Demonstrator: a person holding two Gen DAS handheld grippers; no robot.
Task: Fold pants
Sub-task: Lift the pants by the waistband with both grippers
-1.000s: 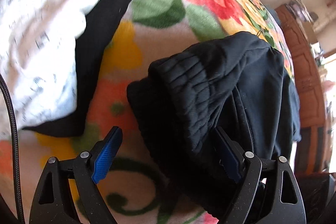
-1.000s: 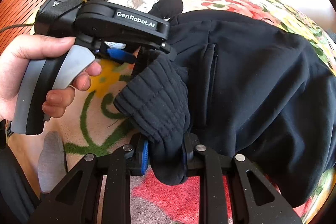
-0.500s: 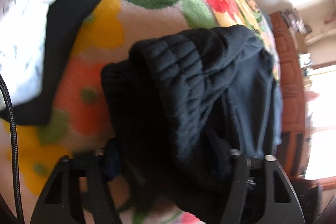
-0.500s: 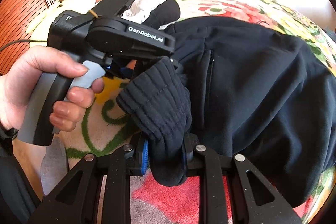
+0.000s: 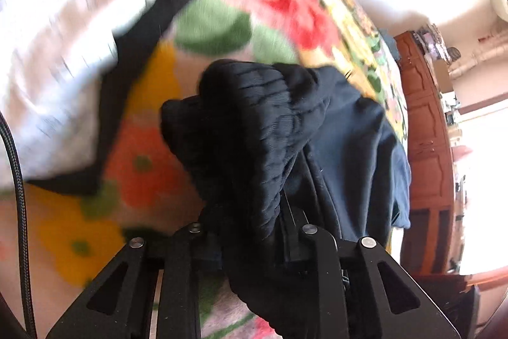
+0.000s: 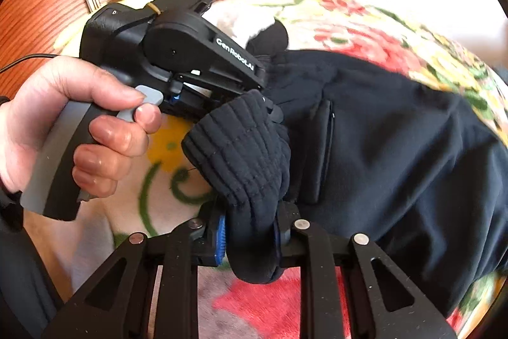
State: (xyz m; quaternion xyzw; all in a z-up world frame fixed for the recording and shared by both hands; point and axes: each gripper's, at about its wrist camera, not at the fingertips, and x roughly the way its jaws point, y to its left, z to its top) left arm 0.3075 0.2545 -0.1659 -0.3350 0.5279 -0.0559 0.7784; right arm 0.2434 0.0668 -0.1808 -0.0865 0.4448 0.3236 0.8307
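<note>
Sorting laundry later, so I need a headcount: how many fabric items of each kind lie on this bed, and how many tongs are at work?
Black pants: 1
White-and-black garment: 1
Floral blanket: 1
Tongs, left and right: 2
Total: 5

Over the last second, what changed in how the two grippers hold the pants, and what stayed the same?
The left gripper went from open around the ribbed waistband to shut on it. The right gripper stayed clamped on the waistband, and the pants stayed on the floral blanket.
</note>
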